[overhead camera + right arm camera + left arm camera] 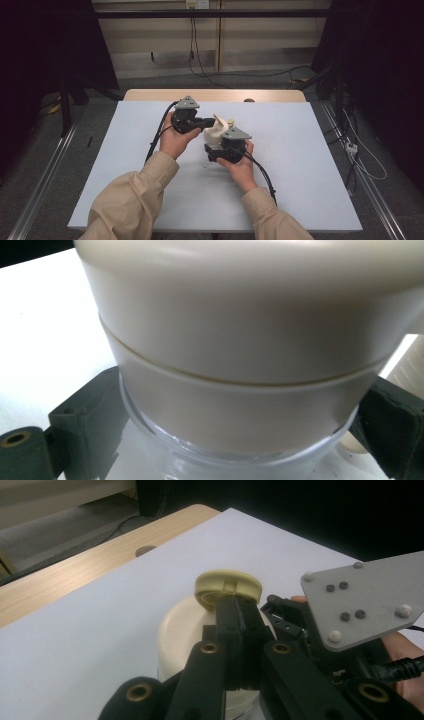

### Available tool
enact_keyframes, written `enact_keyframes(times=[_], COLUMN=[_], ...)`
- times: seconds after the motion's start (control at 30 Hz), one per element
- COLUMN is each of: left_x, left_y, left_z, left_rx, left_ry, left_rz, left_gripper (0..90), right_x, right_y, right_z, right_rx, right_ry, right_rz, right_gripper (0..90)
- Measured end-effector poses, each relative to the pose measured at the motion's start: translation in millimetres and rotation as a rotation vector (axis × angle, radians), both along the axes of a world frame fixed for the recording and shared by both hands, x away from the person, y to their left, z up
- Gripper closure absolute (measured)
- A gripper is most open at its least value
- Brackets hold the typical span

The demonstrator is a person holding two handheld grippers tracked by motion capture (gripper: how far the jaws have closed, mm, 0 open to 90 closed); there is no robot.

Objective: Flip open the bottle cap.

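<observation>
A cream-white round plastic container (216, 135) with a clear lower body is seen just right of the centre of the high view, standing on the pale blue table top (300, 165). A pale yellow round flip cap (228, 586) sits on top of its lid, a little above the middle of the left gripper view.

The left gripper (239, 611) is held at the upper centre of the high view, reaching in toward the container from the left side of the picture. In its own view its two black jaws are pressed together on a small tab at the near edge of the yellow cap (the tab itself is mostly covered by the jaw tips). The grey three-cornered plate of the other gripper is seen at the right edge of that view.

The right gripper (226, 148) is held at the lower right of the container in the high view, with the person's hand (241, 167) wrapped behind it. In the right gripper view the black jaws stand at the lower left and lower right corners, one on each side of the container's cream collar, and appear to be closed against it, just above the clear part.

Beige sleeves (131, 200) come in from the bottom of the high view. A strip of light wooden table edge (150, 94) is seen beyond the blue surface, toward the top of the frame.
</observation>
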State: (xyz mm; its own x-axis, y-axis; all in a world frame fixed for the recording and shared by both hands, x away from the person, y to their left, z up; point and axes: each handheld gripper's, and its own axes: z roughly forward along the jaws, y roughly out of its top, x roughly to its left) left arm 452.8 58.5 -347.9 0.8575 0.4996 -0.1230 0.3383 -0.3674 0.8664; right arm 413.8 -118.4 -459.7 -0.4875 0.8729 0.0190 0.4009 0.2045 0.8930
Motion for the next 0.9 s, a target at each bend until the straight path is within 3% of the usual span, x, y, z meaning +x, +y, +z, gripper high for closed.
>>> enact_keyframes(times=[0.9], left_x=[3.1], left_y=[-9.9], left_z=[0.4], left_rx=[0.005], left_ry=[0.000], left_rz=[0.001], left_gripper=[90.0], right_x=[-0.2], right_y=[0.1], right_z=[0.1], right_rx=[0.001], right_ry=[0.002], right_rz=[-0.001], right_gripper=[5.0])
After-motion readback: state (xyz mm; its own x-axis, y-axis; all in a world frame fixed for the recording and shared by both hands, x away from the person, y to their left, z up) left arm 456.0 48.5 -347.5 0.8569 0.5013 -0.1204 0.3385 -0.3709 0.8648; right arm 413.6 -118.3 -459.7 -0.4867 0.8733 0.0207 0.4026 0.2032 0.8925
